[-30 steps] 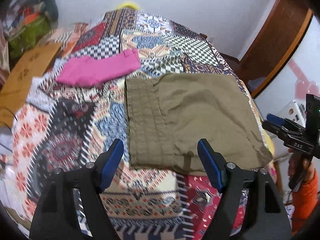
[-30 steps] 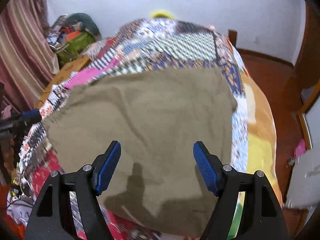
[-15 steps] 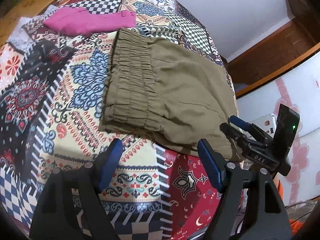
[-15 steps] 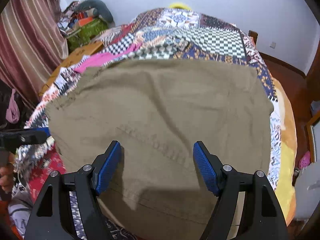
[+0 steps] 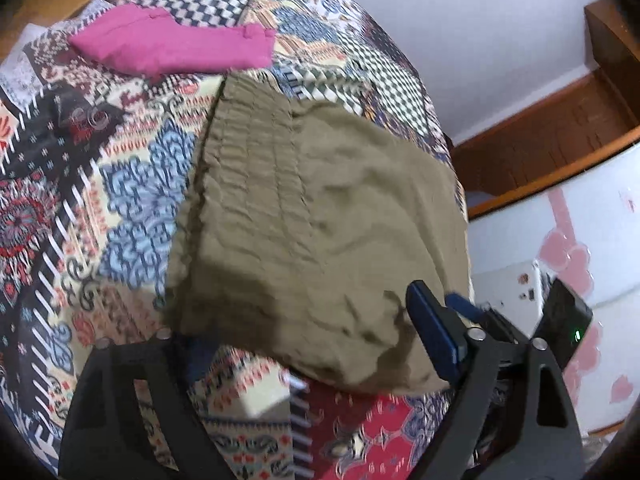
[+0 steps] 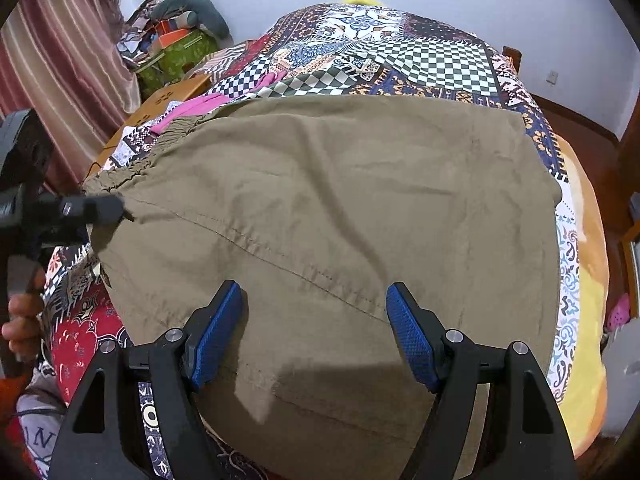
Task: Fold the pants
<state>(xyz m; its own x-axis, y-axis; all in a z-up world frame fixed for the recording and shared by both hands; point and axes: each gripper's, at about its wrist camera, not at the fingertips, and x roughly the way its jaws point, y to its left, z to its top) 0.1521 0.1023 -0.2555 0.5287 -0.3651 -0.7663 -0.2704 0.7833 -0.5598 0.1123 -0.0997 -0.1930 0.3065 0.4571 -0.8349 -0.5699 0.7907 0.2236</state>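
Olive-green pants (image 5: 320, 216) lie folded flat on a patchwork bedspread (image 5: 120, 184), elastic waistband to the left. My left gripper (image 5: 312, 340) is open at the near waistband corner, which covers its left finger. In the right wrist view the pants (image 6: 340, 200) fill the middle. My right gripper (image 6: 316, 332) is open, its blue fingertips (image 6: 408, 332) just above the near cloth edge. The left gripper (image 6: 88, 210) shows there at the pants' left corner.
A folded magenta garment (image 5: 172, 42) lies beyond the waistband. A brown cardboard sheet (image 6: 172, 94) and a heap of clutter (image 6: 176, 40) sit at the bed's far left. A wooden door frame (image 5: 560, 132) and a white cabinet (image 5: 580, 220) stand right of the bed.
My left gripper has moved forward and down to the near waistband corner, which now overlaps its left finger. My right gripper has moved closer over the near edge of the pants.
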